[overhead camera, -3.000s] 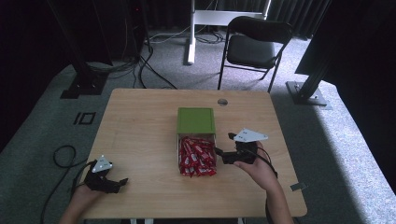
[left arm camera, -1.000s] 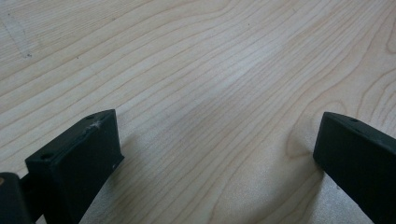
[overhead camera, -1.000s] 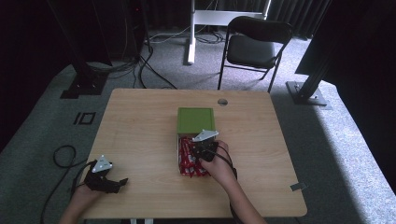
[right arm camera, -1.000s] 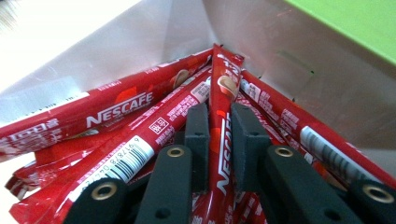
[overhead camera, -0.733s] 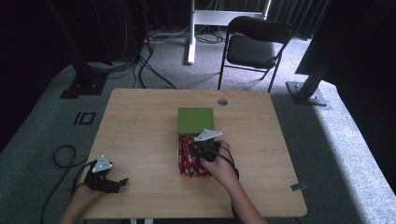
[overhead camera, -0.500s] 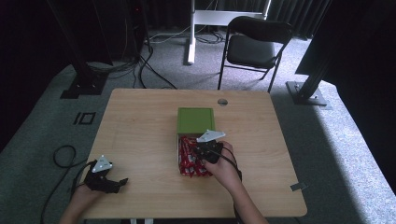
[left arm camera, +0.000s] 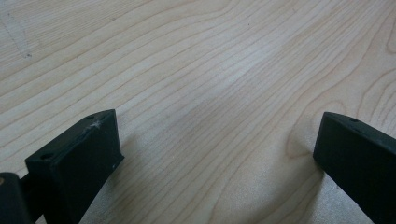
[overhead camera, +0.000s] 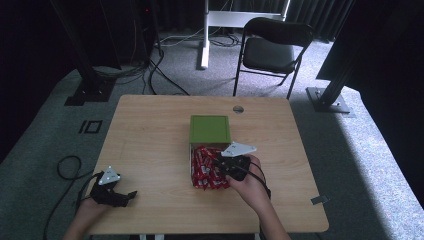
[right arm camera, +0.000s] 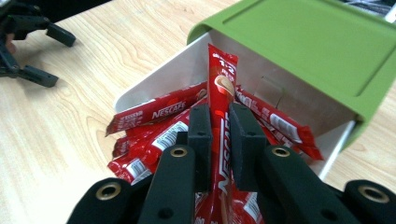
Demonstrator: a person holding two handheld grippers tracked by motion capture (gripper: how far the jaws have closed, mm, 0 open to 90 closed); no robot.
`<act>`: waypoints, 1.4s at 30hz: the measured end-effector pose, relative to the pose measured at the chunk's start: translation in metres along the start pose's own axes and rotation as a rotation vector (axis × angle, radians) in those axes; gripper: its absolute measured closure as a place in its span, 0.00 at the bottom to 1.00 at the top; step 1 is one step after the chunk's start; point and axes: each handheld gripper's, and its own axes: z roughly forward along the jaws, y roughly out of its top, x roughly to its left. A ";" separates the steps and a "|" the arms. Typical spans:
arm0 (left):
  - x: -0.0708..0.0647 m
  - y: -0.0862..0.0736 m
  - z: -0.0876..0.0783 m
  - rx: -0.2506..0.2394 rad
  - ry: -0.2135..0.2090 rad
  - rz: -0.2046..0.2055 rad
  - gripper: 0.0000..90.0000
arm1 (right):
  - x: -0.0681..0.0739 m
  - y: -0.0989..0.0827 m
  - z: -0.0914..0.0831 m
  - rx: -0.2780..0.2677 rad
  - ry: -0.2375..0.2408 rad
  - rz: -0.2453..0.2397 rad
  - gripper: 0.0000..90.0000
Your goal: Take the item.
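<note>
Over the white tray [right arm camera: 154,86] pulled out of the green box [right arm camera: 303,42], the right gripper [right arm camera: 219,135] pinches one red coffee stick [right arm camera: 222,88] upright above the pile of sticks [overhead camera: 206,169]. Near the table's [overhead camera: 150,130] front left corner, the left gripper [overhead camera: 131,194] rests with its jaws wide apart and nothing between them.

Nescafé lettering on red sachets

The red sachet [right arm camera: 220,116] at frame centre, pinched in the tongs [right arm camera: 219,135], reads "NESCAFE" along its length and "1+2" at its top; another sachet [right arm camera: 161,111] to its left shows "NESCAFE".
</note>
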 end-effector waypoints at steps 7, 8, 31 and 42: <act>0.000 0.000 0.000 0.001 0.000 0.001 0.02 | -0.006 0.006 -0.024 -0.078 -0.027 0.019 0.89; 0.000 0.000 0.000 0.001 0.000 0.001 0.02 | -0.006 0.006 -0.024 -0.078 -0.027 0.019 0.89; 0.000 0.000 0.000 -0.001 0.001 0.001 0.02 | -0.061 -0.013 -0.023 -0.170 -0.299 0.192 0.89; 0.000 0.000 0.000 0.000 0.000 0.000 0.02 | -0.082 -0.041 0.008 -0.156 -0.379 0.299 0.89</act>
